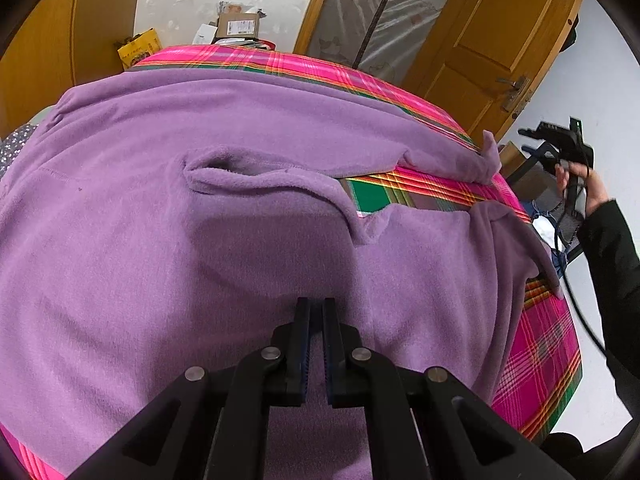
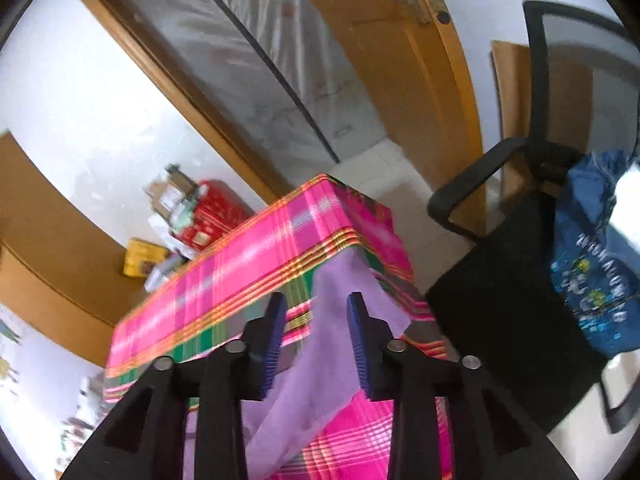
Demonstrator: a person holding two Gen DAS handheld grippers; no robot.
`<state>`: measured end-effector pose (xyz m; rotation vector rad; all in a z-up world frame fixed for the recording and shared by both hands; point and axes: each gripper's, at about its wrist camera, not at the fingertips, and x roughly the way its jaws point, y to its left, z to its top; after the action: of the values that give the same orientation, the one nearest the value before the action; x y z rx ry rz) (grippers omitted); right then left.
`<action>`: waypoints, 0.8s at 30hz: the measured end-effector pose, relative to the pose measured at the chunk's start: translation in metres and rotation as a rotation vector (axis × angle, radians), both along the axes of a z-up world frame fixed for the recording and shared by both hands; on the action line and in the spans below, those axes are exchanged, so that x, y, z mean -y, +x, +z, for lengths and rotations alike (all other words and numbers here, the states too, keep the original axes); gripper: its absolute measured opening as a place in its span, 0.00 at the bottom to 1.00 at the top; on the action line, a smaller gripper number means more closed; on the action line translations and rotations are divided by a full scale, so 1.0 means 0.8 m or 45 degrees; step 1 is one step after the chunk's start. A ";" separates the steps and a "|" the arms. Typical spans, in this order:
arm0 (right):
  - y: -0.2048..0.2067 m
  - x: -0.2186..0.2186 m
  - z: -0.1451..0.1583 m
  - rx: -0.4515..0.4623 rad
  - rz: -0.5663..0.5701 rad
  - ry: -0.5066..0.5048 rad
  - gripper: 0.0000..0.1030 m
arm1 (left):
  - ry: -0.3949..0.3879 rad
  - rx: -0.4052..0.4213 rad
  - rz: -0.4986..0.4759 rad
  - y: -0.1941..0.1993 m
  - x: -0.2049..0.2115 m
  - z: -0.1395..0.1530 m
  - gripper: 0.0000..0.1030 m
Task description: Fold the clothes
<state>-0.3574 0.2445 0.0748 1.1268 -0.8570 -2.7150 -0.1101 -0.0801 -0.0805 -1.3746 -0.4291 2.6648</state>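
- The purple fleece garment (image 1: pixel 200 208) is spread across the plaid-covered table (image 1: pixel 540 344), its sleeve end (image 2: pixel 352 292) hanging over the right-hand corner
- The left gripper (image 1: pixel 316 308) is pinched shut on a fold of the fleece
- The right gripper (image 2: pixel 316 304) is held open and empty above that sleeve (the nearer claw to it), the cloth lying below and ahead of its jaws

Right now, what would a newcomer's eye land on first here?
The purple fleece garment spread across most of the table, with the bright pink plaid cloth showing at its far and right edges. Next, the left gripper, shut low over the garment's near part, and the black mesh chair right of the table.
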 end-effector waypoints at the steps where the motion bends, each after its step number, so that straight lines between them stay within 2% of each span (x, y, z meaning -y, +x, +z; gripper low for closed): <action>1: 0.005 -0.005 -0.008 0.011 -0.006 0.008 0.40 | -0.002 0.001 -0.004 -0.001 0.000 -0.001 0.05; 4: 0.017 -0.020 -0.035 0.070 -0.035 0.031 0.43 | -0.007 0.001 -0.012 -0.001 0.000 -0.002 0.05; 9: 0.008 -0.043 -0.089 0.163 -0.030 -0.107 0.46 | -0.018 0.004 -0.005 0.000 -0.001 -0.001 0.05; 14: -0.028 -0.036 -0.117 0.153 0.022 -0.219 0.46 | -0.034 0.015 0.003 0.000 -0.004 0.001 0.05; 17: -0.043 -0.031 -0.122 0.146 0.039 -0.219 0.45 | -0.043 0.021 0.003 -0.001 -0.006 0.001 0.05; 19: -0.045 -0.027 -0.119 0.119 0.032 -0.176 0.28 | -0.041 0.025 0.005 -0.002 -0.006 0.001 0.05; 20: -0.043 -0.027 -0.116 0.106 0.023 -0.150 0.05 | -0.041 0.025 0.005 -0.002 -0.006 0.001 0.05; 24: -0.018 -0.040 -0.095 0.054 -0.029 -0.112 0.05 | -0.041 0.022 0.003 -0.003 -0.008 0.001 0.05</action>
<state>-0.3720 0.2765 -0.0016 1.1674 -0.9899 -2.6514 -0.1124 -0.0739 -0.0797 -1.4083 -0.3910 2.6748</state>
